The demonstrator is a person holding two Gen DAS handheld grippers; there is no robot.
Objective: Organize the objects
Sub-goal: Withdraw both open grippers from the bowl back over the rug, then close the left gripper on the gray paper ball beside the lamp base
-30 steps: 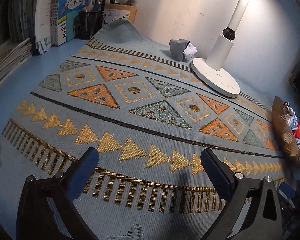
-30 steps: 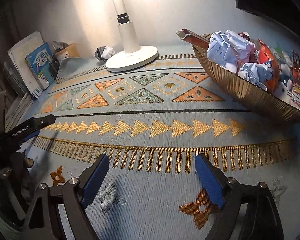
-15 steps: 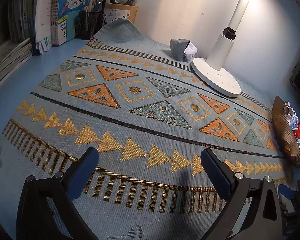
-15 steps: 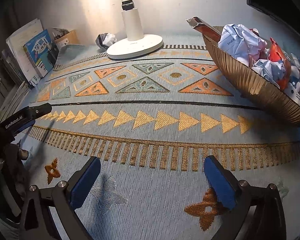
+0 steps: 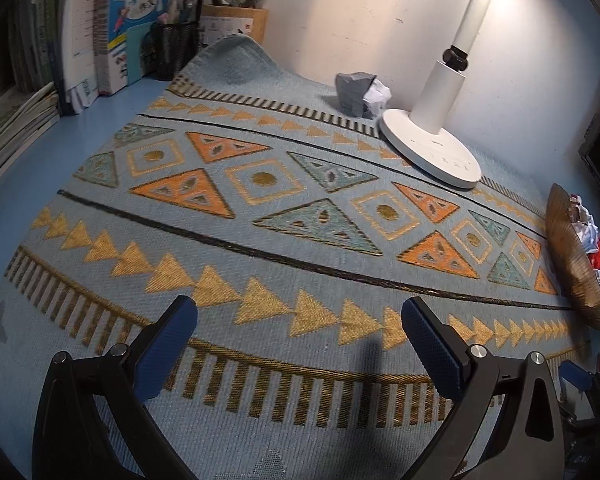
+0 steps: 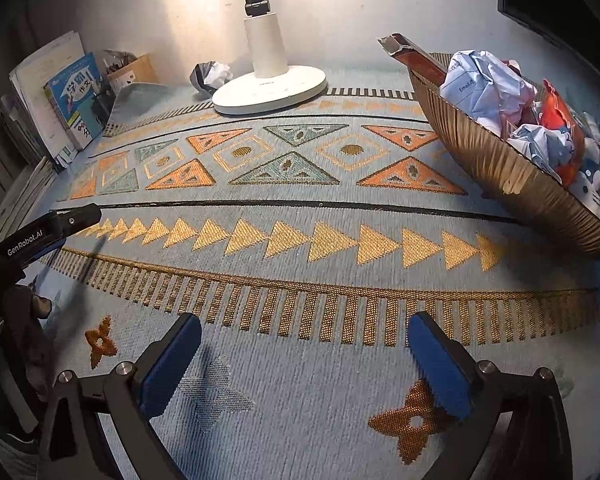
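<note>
Right wrist: one lamp (image 6: 269,88), one bowl (image 6: 512,172), one crumpled wad (image 6: 211,76).

Count on the table (image 5: 28,160): one patterned mat (image 5: 284,240), one white desk lamp (image 5: 432,148), one ribbed bowl (image 6: 512,176) of crumpled wrappers, one loose crumpled paper ball (image 5: 362,94), one mesh pen cup (image 5: 174,50), one cardboard box (image 5: 236,22). Two hand-held grippers (image 5: 300,320) (image 6: 304,348).

Desk backdrop under lamplight

A white desk lamp (image 5: 430,148) stands on a patterned woven mat (image 5: 260,216); upright books (image 5: 128,28) and a mesh pen holder (image 5: 174,54) line the far-left corner.
</note>
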